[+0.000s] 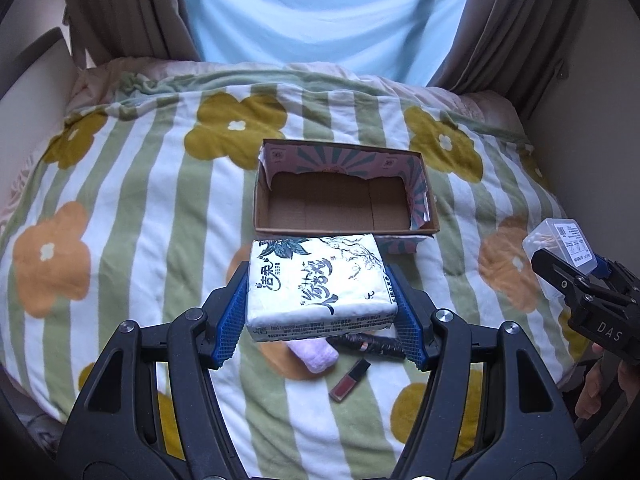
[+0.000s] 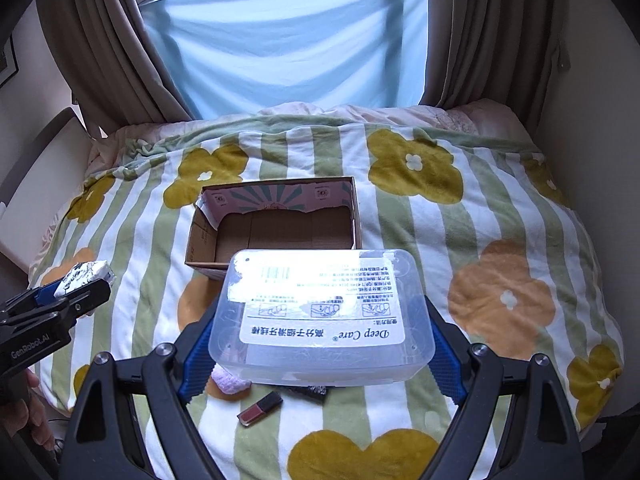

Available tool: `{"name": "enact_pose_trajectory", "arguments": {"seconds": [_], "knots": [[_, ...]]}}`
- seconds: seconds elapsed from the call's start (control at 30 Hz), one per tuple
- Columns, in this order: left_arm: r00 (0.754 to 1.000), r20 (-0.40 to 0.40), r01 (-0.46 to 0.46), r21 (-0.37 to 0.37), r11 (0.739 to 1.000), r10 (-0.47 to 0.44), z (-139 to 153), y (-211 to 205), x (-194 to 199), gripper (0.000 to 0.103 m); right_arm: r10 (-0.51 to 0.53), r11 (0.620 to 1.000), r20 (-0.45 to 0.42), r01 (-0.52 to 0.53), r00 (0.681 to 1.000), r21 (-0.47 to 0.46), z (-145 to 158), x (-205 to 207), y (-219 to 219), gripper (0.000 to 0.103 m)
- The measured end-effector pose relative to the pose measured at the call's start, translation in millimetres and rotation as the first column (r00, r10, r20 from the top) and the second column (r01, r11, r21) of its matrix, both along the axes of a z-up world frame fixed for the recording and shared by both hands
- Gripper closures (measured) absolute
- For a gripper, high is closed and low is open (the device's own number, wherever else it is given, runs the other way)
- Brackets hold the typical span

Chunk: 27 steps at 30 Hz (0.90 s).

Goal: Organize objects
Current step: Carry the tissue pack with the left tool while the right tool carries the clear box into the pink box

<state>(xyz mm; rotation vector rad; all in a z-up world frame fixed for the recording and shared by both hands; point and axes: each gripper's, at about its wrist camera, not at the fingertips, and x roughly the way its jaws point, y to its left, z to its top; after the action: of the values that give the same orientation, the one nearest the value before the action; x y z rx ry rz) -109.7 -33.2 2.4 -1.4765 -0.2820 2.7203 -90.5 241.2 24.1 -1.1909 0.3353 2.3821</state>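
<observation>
My left gripper (image 1: pixel 320 300) is shut on a white tissue pack (image 1: pixel 318 284) with dark lettering, held above the bed. My right gripper (image 2: pixel 320 320) is shut on a clear plastic box (image 2: pixel 320 312) with a white label, also lifted off the blanket. An open, empty cardboard box (image 1: pixel 344 196) (image 2: pixel 276 224) sits on the blanket just beyond both held things. In the left wrist view the right gripper (image 1: pixel 576 276) shows at the right edge with the clear box (image 1: pixel 560 240). In the right wrist view the left gripper (image 2: pixel 60 300) shows at the left edge with the tissue pack (image 2: pixel 86 274).
On the flowered, striped blanket (image 1: pixel 120 208) below the grippers lie a red lipstick (image 1: pixel 350 380) (image 2: pixel 260 403), a lilac cloth roll (image 1: pixel 316 354) (image 2: pixel 230 382) and a dark patterned object (image 1: pixel 368 346). Curtains (image 2: pixel 104 48) and a pale blue sheet hang behind the bed. A hand (image 1: pixel 600 388) holds the right gripper.
</observation>
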Motion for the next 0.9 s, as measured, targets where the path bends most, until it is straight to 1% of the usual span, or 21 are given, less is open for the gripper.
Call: {"name": "enact_pose_trajectory", "arguments": {"seconds": [0.1,0.2,0.33,0.43,0.53,0.63,0.8,0.9], "knots": [[1.0,-0.016,0.002,-0.015,1.0,-0.002,3.8,-3.6,-29.7,0.041,0.016,1.0,-0.005,-0.015,1.0,0.01,2.8,-24.1,13.2,0.017],[1.0,-0.018,0.006,-0.021,1.0,-0.006,1.3,-6.6,-63.5,0.041,0.04,0.999,-0.002,-0.04,0.999,0.023,0.6,-52.3,26.5,0.017],[1.0,0.015,0.013,-0.014,1.0,-0.013,-16.9,-11.3,-115.6,0.041,0.083,0.996,0.009,-0.083,0.997,0.024,-12.3,-94.1,44.8,0.017],[0.998,0.055,0.014,0.005,1.0,-0.014,-39.2,-14.3,-155.1,0.041,0.118,0.993,0.023,-0.118,0.993,0.025,-30.0,-125.1,58.0,0.017],[0.995,0.095,0.018,0.006,1.0,-0.019,-66.3,-14.5,-191.4,0.041,0.148,0.988,0.048,-0.149,0.988,0.028,-50.9,-152.7,69.1,0.017],[0.991,0.133,0.022,0.015,1.0,-0.023,-95.2,-12.6,-223.8,0.041,0.18,0.983,0.071,-0.181,0.981,0.009,-75.4,-177.0,78.9,0.017],[0.979,0.201,0.033,0.031,0.999,-0.038,-151.0,-5.0,-267.8,0.041,0.241,0.97,0.129,-0.24,0.962,-0.025,-121.5,-210.5,90.9,0.017],[0.968,0.243,0.047,0.044,0.998,-0.056,-183.6,-0.2,-285.1,0.041,0.285,0.958,0.164,-0.283,0.944,-0.037,-150.5,-225.1,94.2,0.017]]}}
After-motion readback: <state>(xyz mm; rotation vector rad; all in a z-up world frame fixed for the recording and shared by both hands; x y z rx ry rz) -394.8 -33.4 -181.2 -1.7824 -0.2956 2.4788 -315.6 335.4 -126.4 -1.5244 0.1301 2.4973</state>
